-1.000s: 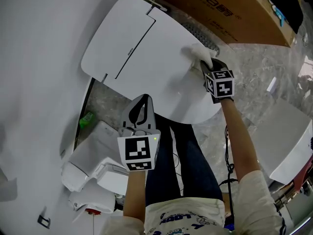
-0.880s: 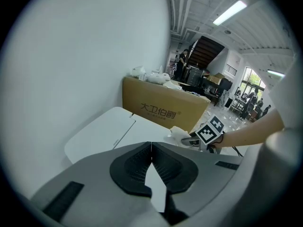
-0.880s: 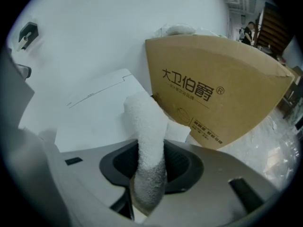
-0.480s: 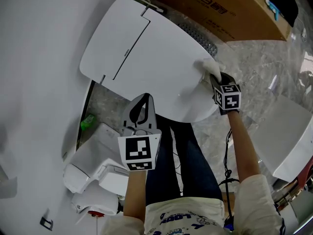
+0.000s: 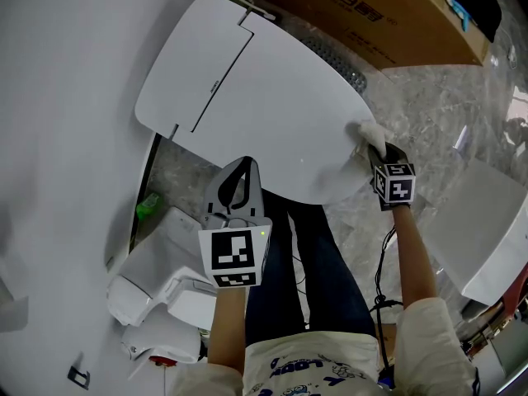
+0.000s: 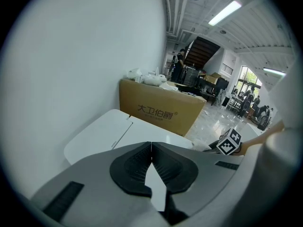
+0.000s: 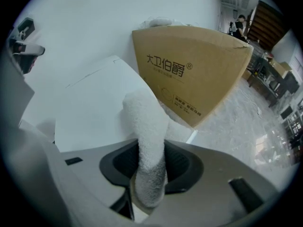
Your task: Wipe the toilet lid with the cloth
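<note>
Both grippers are clenched: right gripper pinches the cloth at the edge of the lid; left gripper hangs empty near its front.

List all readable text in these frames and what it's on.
"大卫伯爵 ®": large print on the cardboard box.
Smaller lines below it on the box: too small to read.
Small mark on the toilet lid: too small to read.
Print on the shirt: blurred.
</note>
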`<state>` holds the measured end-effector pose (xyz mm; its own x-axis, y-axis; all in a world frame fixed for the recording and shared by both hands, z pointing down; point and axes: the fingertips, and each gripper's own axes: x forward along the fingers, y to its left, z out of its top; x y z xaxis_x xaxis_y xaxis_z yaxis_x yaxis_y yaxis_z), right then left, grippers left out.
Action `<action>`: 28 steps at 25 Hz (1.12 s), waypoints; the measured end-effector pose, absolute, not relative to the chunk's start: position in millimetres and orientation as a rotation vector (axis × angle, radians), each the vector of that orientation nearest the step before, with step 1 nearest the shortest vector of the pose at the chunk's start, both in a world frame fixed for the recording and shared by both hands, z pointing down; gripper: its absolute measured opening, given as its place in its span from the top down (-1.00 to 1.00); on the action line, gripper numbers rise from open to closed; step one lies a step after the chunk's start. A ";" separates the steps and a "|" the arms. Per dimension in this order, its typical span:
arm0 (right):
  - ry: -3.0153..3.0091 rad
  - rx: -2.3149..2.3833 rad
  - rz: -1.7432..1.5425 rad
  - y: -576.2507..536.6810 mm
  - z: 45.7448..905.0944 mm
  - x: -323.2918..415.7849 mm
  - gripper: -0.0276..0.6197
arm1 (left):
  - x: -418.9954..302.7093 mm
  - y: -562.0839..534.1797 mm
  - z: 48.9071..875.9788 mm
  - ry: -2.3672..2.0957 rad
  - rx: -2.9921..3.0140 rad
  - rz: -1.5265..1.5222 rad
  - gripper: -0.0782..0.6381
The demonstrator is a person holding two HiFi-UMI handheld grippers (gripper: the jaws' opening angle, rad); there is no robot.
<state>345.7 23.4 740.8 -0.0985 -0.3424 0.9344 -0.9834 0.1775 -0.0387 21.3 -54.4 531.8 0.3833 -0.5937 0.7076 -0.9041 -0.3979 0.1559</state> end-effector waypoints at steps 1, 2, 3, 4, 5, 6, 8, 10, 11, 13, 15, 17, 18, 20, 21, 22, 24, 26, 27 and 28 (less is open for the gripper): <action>-1.593 1.298 0.943 27.1 741.2 347.8 0.54 | 19.9 -54.1 531.3 -1.284 2.118 0.769 0.77; -1.591 1.303 0.950 29.5 741.6 349.2 0.54 | 18.0 -53.9 531.1 -1.286 2.119 0.770 0.77; -1.589 1.311 0.959 30.5 741.7 349.9 0.54 | 15.6 -53.7 531.3 -1.289 2.116 0.772 0.77; -1.585 1.317 0.967 30.6 741.9 350.0 0.54 | 13.1 -53.5 531.8 -1.294 2.112 0.772 0.77; -1.581 1.319 0.969 30.2 742.3 349.9 0.54 | 10.7 -53.0 532.3 -1.299 2.106 0.772 0.77; -1.577 1.318 0.965 29.7 742.7 349.7 0.54 | 8.6 -52.3 532.7 -1.303 2.100 0.771 0.77; -1.575 1.312 0.951 28.5 743.0 349.5 0.54 | 5.5 -50.3 532.8 -1.308 2.095 0.769 0.77; -1.575 1.315 0.950 28.6 742.9 349.7 0.54 | 3.1 -47.7 533.6 -1.309 2.092 0.770 0.77; -1.573 1.319 0.956 29.0 743.1 349.8 0.54 | 1.5 -46.7 534.4 -1.310 2.090 0.771 0.77; -1.565 1.322 0.976 29.4 743.5 348.8 0.54 | -2.8 -45.8 535.4 -1.317 2.082 0.769 0.77; -1.551 1.317 1.000 29.8 741.6 347.5 0.53 | -6.9 -45.7 534.5 -1.328 2.072 0.762 0.77; -1.549 1.331 1.005 25.4 734.7 346.0 0.54 | -10.2 -47.0 531.6 -1.340 2.068 0.749 0.77; -1.560 1.346 1.000 20.7 729.3 343.3 0.54 | -12.1 -47.8 529.7 -1.345 2.070 0.744 0.77; -1.606 1.367 0.976 9.1 716.1 331.9 0.54 | -17.5 -48.4 526.3 -1.355 2.073 0.739 0.77; -1.638 1.363 0.953 2.1 708.4 323.1 0.54 | -21.0 -48.2 525.1 -1.361 2.071 0.738 0.77; -1.677 1.350 0.925 -6.0 699.8 312.3 0.54 | -24.9 -48.0 524.1 -1.369 2.067 0.737 0.77; -1.768 1.311 0.865 -25.5 681.0 285.7 0.54 | -33.9 -47.1 521.9 -1.389 2.052 0.732 0.77; -1.860 1.273 0.814 -47.6 662.5 256.6 0.54 | -43.0 -45.9 520.0 -1.410 2.035 0.723 0.77; -1.900 1.257 0.791 -59.1 654.3 242.1 0.54 | -47.5 -45.4 519.4 -1.420 2.028 0.718 0.77; -1.937 1.242 0.766 -70.5 647.0 227.6 0.54 | -52.3 -45.0 518.9 -1.430 2.020 0.714 0.77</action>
<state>227.6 -70.5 647.0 -0.2940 -0.5096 0.8086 -0.9250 0.3648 -0.1064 -52.3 -45.0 518.9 0.2901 -0.6541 0.6986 -0.9514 -0.2760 0.1366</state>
